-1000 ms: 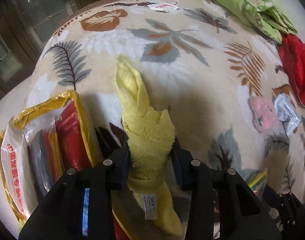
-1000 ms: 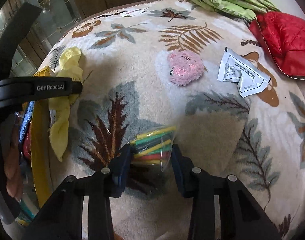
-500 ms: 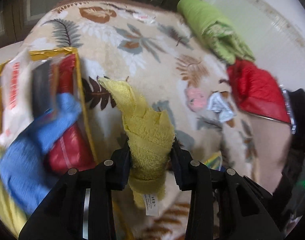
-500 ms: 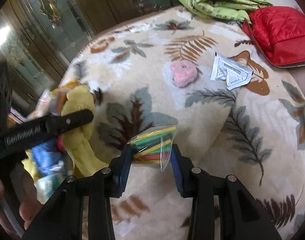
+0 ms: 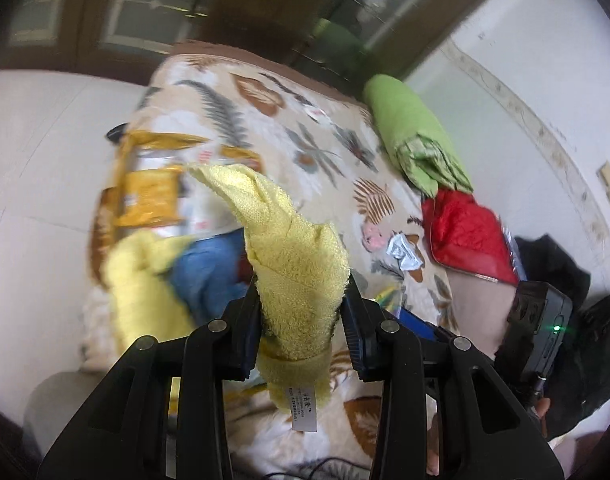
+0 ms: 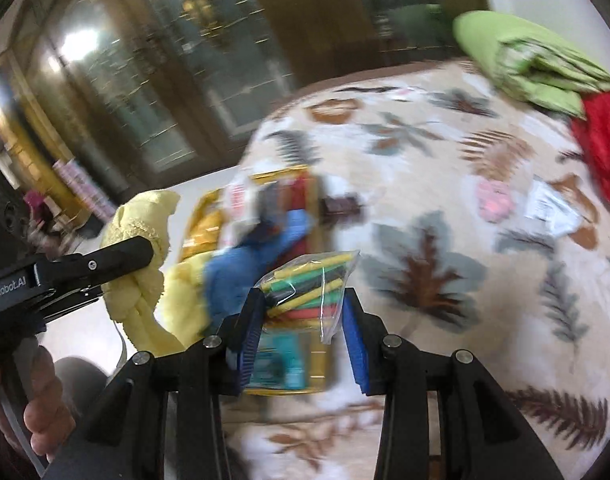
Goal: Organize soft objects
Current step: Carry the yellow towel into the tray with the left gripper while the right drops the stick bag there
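Towel (image 5: 295,276), yellow and twisted, is pinched between the two fingers of your left gripper (image 5: 303,316); its free end rises up and to the left, and its white label (image 5: 304,414) hangs below the fingers. It is lifted clear of the leaf-patterned blanket (image 5: 325,140) that covers the bed. In the right wrist view the same towel (image 6: 139,248) hangs from that gripper at the left edge, with your left hand (image 6: 37,396) wrapped round the handle.

Your right gripper (image 6: 303,314) is closed on a clear plastic bag (image 6: 311,288) of coloured sticks in yellow, green, red and black, held above the blanket (image 6: 425,200).

Below and beyond both grippers sits a gold-edged bag (image 5: 149,192) near the blanket's left side, holding a blue cloth (image 5: 209,272), another yellow cloth (image 5: 145,280) and some packets; the view is blurred, so you cannot tell the packets apart. In the right wrist view the blue cloth (image 6: 261,252) lies just behind the bag of sticks.

Further along the blanket lie a small pink fluffy thing (image 5: 373,236) and, just beside it, a crumpled white sachet (image 5: 403,248). At the far right side a folded green quilt (image 5: 417,136) rests against a red padded item (image 5: 463,232).
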Motion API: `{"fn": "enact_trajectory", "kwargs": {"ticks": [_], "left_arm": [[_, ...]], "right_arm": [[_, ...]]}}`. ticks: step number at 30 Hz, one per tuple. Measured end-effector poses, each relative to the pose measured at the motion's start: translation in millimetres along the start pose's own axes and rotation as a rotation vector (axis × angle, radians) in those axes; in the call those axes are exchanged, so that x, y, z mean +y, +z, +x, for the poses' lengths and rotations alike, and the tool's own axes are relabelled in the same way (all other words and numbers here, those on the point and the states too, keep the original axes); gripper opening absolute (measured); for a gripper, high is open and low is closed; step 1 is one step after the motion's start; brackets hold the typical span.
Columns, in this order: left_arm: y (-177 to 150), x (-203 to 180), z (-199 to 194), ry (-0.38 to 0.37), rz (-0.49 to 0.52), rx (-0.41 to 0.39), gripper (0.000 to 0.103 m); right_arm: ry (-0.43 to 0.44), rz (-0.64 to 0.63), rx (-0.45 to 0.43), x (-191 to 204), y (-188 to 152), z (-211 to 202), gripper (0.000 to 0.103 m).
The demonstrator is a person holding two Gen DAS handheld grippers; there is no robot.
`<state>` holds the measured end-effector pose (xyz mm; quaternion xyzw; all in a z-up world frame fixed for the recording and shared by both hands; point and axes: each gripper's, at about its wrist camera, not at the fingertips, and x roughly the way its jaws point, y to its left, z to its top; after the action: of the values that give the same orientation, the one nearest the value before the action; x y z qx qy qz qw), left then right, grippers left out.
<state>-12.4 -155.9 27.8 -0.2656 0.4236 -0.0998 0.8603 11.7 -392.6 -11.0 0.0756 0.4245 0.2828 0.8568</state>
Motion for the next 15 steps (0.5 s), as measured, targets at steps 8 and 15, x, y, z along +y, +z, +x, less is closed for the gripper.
{"fn": "enact_trajectory", "kwargs": {"ticks": [8,15], "left_arm": [[4,41,-7,0.079,-0.011,0.021,0.035],[10,60,29,0.163,0.035,0.058,0.035]], "right_arm": [[0.011,-0.055,0.086,34,-2,44,0.039],[-0.043,-0.067,0.135,34,8,76,0.039]]}}
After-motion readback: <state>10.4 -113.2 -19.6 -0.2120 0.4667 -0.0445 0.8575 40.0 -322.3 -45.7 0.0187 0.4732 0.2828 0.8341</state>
